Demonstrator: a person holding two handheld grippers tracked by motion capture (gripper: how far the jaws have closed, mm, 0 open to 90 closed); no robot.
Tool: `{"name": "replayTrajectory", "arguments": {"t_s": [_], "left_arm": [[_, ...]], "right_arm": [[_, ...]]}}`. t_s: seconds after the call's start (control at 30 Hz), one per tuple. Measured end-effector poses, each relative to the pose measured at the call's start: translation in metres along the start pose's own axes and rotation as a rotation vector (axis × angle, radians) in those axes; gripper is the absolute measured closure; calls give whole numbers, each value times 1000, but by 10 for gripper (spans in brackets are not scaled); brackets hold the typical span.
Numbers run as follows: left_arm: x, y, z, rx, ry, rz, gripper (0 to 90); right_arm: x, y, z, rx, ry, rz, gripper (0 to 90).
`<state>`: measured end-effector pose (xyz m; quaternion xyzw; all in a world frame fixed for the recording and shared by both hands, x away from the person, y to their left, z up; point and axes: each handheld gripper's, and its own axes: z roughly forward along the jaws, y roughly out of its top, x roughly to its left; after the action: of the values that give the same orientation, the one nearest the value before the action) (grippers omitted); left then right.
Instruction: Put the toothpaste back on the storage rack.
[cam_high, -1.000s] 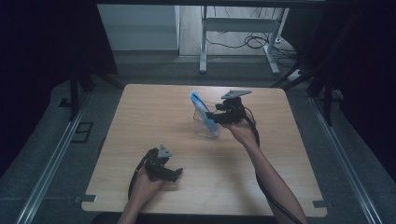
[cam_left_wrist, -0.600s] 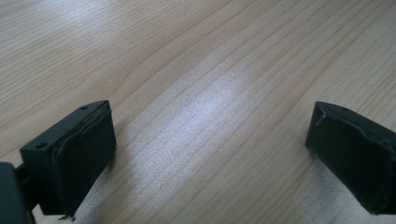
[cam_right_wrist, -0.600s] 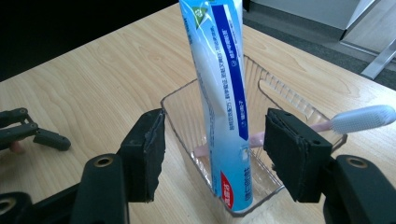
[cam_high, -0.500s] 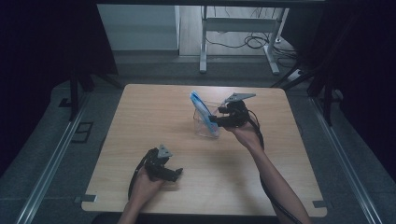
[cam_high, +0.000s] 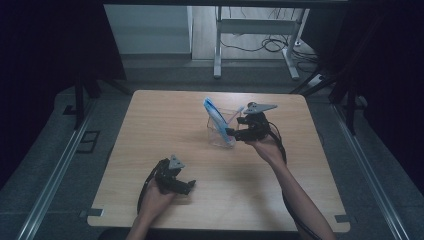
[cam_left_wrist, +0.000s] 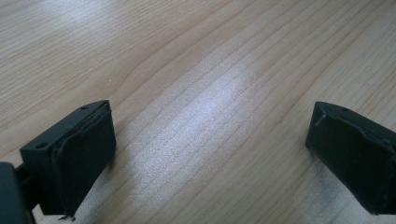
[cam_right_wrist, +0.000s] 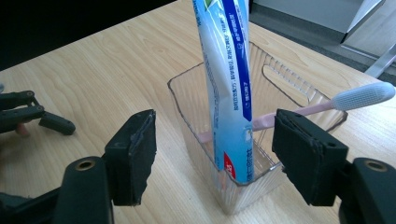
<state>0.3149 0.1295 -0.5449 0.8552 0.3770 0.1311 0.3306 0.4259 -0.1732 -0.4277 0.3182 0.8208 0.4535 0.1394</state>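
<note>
A clear plastic container (cam_high: 218, 136) stands at the table's middle back, holding an upright white-and-blue toothpaste tube (cam_high: 213, 112) and a leaning pink toothbrush (cam_high: 239, 111). My right gripper (cam_high: 231, 134) is level with the container's right side. In the right gripper view its jaws have just been opening. They stand open on either side of the container's (cam_right_wrist: 187, 107) near corner and the tube (cam_right_wrist: 229, 79), with the pads (cam_right_wrist: 135, 154) clear of both. The toothbrush head (cam_right_wrist: 359, 95) juts out to the right. My left gripper (cam_high: 187, 186) rests open near the front edge, over bare wood (cam_left_wrist: 210, 154).
The wooden table (cam_high: 150, 125) has open surface to the left and in front of the container. A desk frame with cables (cam_high: 260, 35) stands on the floor behind it. In the right gripper view, my left gripper (cam_right_wrist: 28, 114) shows far off at the left.
The right hand has shifted slightly back toward the near side beside the container. The tube, the toothbrush and the left gripper stay where they were.
</note>
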Motion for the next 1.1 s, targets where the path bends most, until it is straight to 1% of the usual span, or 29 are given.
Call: {"name": "replayTrajectory", "arguments": {"t_s": [0.13,0.3,0.5,0.53,0.67,0.8,0.97,1.1], "left_arm": [[0,0,0,0,0,0,17],[0,0,0,0,1,3,17],[0,0,0,0,1,2,17],[0,0,0,0,1,2,17],[0,0,0,0,1,2,17],[0,0,0,0,0,0,17],[0,0,0,-1,1,1,18],[0,0,0,-3,1,1,17]], "right_arm": [[2,-2,-5,-1,-2,-8,269],[5,-7,-12,14,-9,-36,214],[7,-12,-18,20,-9,-45,174],[8,-14,-20,29,-8,-51,156],[9,-20,-25,43,-11,-66,141],[11,-24,-28,54,-14,-71,129],[12,-31,-35,59,-18,-62,82],[13,-36,-41,63,-30,-59,53]]}}
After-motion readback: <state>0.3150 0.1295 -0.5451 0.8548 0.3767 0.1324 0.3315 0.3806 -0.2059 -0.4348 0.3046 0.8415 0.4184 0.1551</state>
